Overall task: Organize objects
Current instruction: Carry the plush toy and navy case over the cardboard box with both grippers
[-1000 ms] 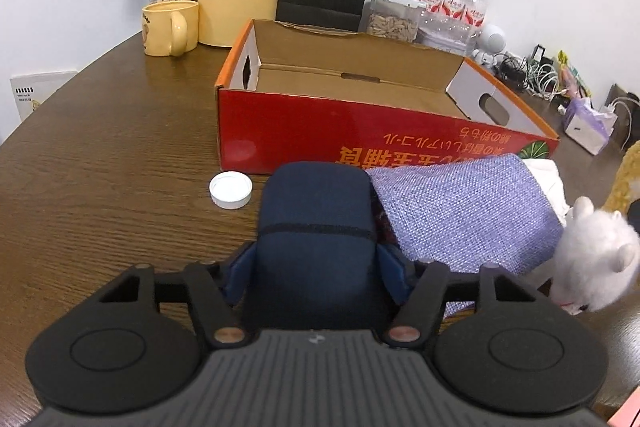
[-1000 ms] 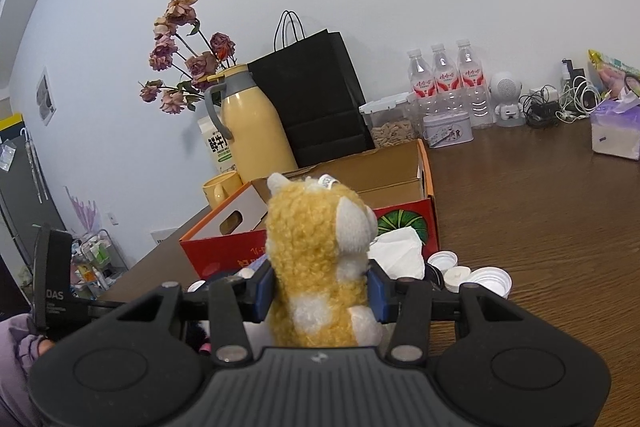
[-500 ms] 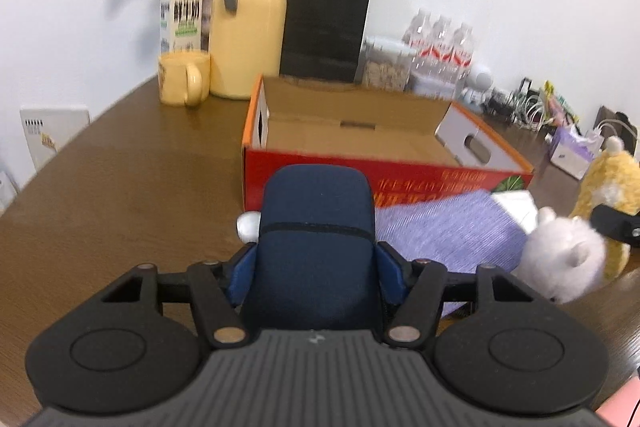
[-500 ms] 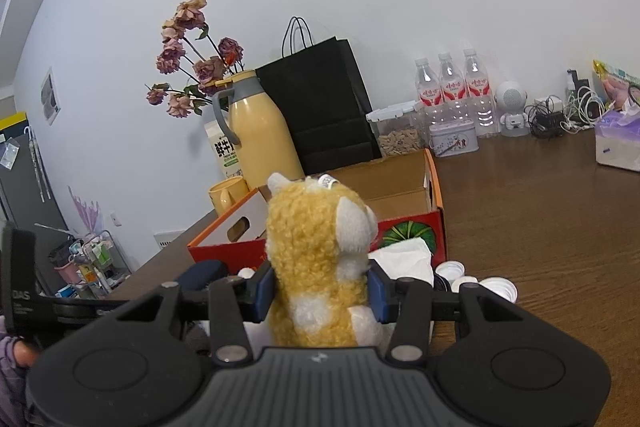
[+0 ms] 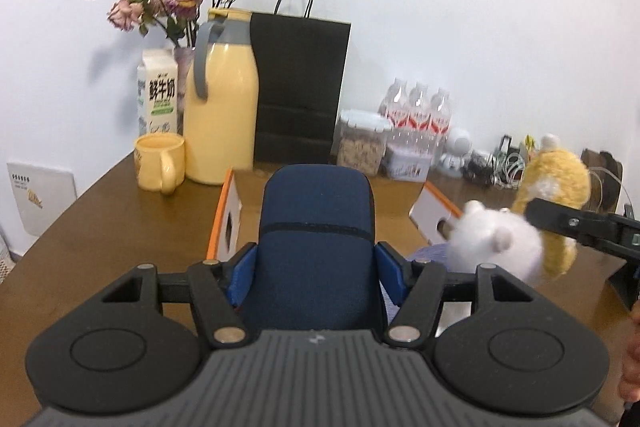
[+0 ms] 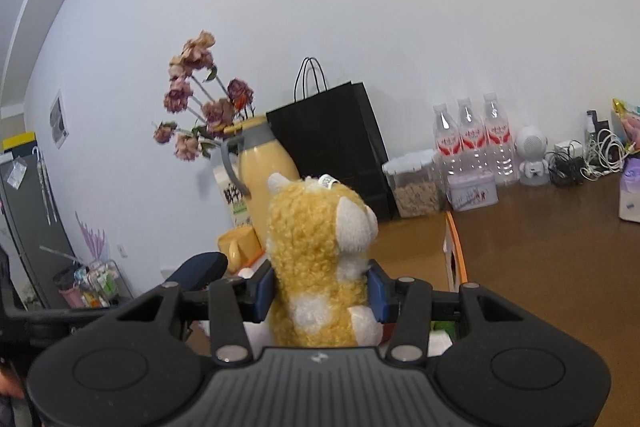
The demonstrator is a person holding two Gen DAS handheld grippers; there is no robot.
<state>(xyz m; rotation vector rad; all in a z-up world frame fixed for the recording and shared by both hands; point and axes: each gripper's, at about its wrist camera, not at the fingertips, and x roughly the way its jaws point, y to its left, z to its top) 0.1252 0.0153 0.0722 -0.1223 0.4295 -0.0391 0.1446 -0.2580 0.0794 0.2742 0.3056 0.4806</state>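
Left gripper [image 5: 316, 255]: jaws clamped on navy pouch [image 5: 316, 227], frame centre, above the cardboard box [image 5: 228, 203]. Right gripper [image 6: 320, 285]: jaws clamped on yellow plush [image 6: 320, 259]. Step: carrying both. Next, likely: lower into box, release

Navy fabric case [image 5: 316, 247] clamped upright; curly yellow plush toy [image 6: 320, 267] clamped upright, both lifted

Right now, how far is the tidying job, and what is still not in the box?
Nothing visibly sits in the open red cardboard box yet. In hand: the left gripper clamps a dark blue fabric case; the right gripper clamps a yellow curly plush animal. Left: a white fluffy plush toy and a purple woven cloth.
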